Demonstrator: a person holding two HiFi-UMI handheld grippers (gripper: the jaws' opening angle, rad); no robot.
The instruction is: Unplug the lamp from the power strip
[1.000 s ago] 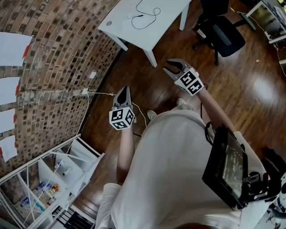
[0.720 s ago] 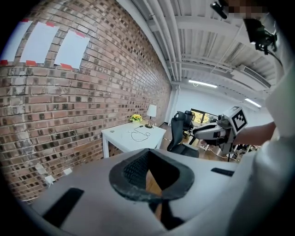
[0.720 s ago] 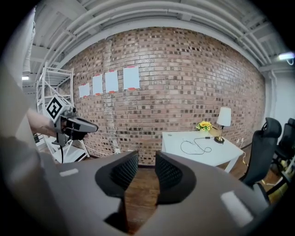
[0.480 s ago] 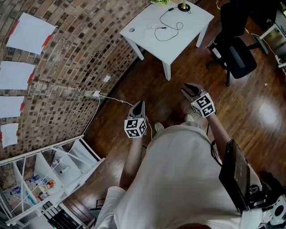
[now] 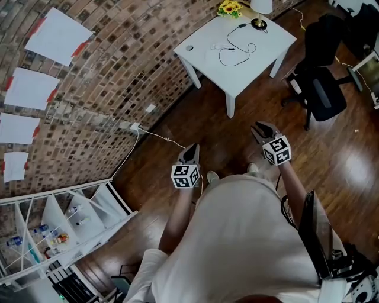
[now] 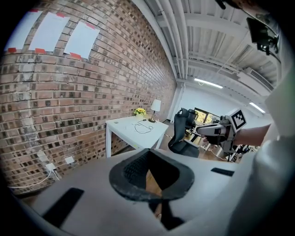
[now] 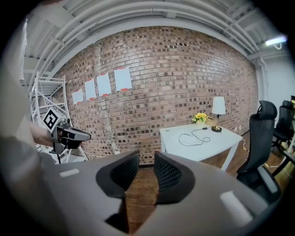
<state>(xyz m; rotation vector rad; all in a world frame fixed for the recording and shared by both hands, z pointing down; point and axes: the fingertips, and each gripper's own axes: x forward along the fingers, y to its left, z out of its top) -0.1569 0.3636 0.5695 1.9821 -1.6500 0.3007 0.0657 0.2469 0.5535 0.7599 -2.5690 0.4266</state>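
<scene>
The lamp point(image 5: 261, 7) stands at the far corner of a white table point(image 5: 251, 68), well ahead of both grippers; it also shows as the lamp point(image 7: 217, 108) in the right gripper view. A black cord point(image 5: 237, 50) loops from its base across the tabletop to a small white piece. No power strip is clearly visible. My left gripper point(image 5: 190, 152) is held at waist height over the floor, shut and empty point(image 6: 148, 159). My right gripper point(image 5: 263, 129) points toward the table; its jaws are closing, a gap remains and nothing is between them point(image 7: 146, 159).
Yellow flowers point(image 5: 229, 8) sit beside the lamp. A black office chair point(image 5: 323, 89) stands right of the table. A white cable runs from a wall outlet point(image 5: 135, 126) along the brick wall. A white shelf rack point(image 5: 71, 225) stands at the left.
The head view has swung up toward the table, bringing the lamp and flowers into sight. Both grippers sit lower in the view. The right jaws have narrowed slightly.
</scene>
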